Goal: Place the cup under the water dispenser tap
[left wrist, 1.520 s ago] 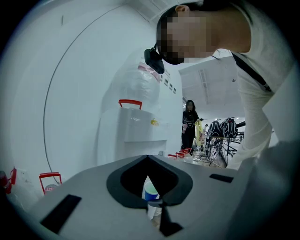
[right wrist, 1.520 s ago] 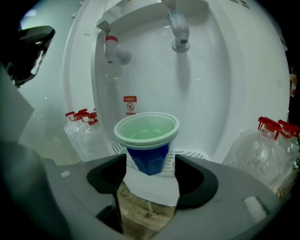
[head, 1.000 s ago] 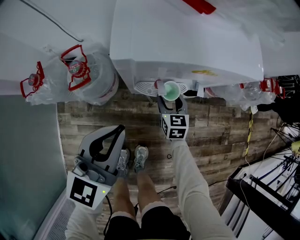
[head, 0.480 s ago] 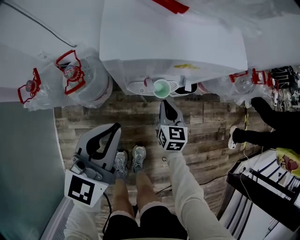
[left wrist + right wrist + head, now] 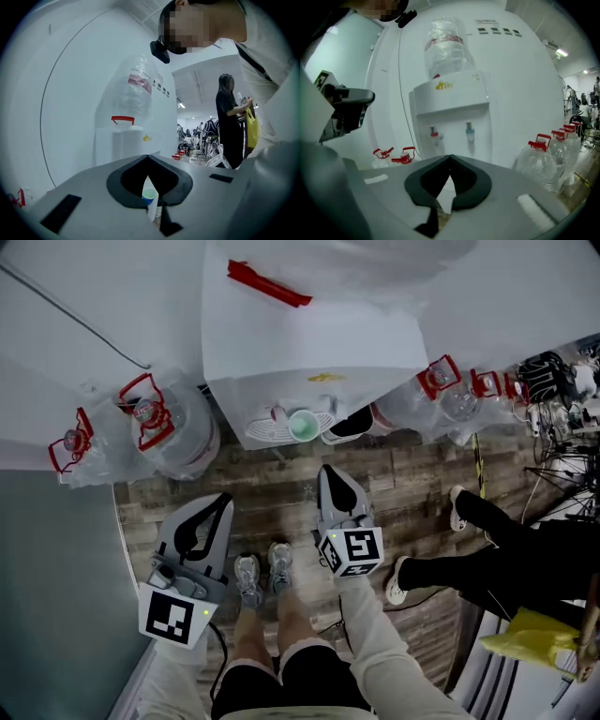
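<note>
Nearest, above the person's shoes (image 5: 262, 570), the two grippers are held side by side, well apart. The left gripper (image 5: 222, 502) has its jaws together, with nothing in them. On the right gripper (image 5: 330, 474) the jaws have just been closing and meet on nothing. Beyond them the cup (image 5: 302, 425) stands alone on the tray (image 5: 265, 430) of the dispenser (image 5: 309, 334), below its taps. Bottles (image 5: 178, 432) sit on either side.
</note>
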The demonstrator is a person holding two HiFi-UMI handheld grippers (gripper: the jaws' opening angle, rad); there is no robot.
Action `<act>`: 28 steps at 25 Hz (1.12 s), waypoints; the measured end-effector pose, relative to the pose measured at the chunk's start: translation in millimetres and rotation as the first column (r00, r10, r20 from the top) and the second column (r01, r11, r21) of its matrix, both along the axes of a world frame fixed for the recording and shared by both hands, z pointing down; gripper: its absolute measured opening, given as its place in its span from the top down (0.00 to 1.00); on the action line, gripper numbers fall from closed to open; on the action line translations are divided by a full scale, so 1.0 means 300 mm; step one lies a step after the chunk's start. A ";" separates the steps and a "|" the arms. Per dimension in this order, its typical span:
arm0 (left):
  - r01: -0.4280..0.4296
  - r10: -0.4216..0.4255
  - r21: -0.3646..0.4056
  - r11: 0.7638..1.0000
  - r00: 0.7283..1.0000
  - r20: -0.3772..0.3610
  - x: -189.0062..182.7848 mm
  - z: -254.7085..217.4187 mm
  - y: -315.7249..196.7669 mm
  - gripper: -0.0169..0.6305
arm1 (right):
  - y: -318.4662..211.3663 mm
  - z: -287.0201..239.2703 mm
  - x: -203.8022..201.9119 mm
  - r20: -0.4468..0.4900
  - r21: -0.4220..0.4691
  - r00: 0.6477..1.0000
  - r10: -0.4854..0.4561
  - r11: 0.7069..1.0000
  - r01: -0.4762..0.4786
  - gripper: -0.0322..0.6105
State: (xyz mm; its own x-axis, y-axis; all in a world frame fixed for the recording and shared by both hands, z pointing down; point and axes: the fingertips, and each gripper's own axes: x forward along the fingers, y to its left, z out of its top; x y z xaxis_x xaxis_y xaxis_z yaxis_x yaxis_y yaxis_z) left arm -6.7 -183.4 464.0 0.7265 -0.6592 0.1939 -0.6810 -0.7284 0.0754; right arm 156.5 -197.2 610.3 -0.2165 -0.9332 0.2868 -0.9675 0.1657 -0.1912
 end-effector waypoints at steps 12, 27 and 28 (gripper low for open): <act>-0.032 0.033 0.063 0.997 0.999 -0.018 -0.058 -0.350 0.146 0.97 | 0.249 -0.577 -0.038 -0.009 0.143 0.999 0.046 0.989 -0.044 0.94; -0.102 0.115 0.176 0.979 0.991 -0.066 -0.081 -0.713 0.284 0.97 | 0.463 -1.038 -0.105 -0.087 0.224 0.995 0.057 0.974 -0.036 0.94; -0.105 0.119 0.179 0.978 0.990 -0.073 -0.083 -0.733 0.293 0.97 | 0.476 -1.060 -0.111 -0.089 0.229 0.994 0.060 0.973 -0.038 0.94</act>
State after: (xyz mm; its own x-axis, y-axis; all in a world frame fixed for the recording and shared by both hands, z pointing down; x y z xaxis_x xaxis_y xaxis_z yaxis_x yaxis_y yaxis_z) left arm -31.6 -95.6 244.1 0.8063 -0.5912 0.0199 -0.5912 -0.8065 -0.0067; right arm 123.4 -54.5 292.4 -0.1512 -0.9849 0.0839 -0.9873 0.1464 -0.0612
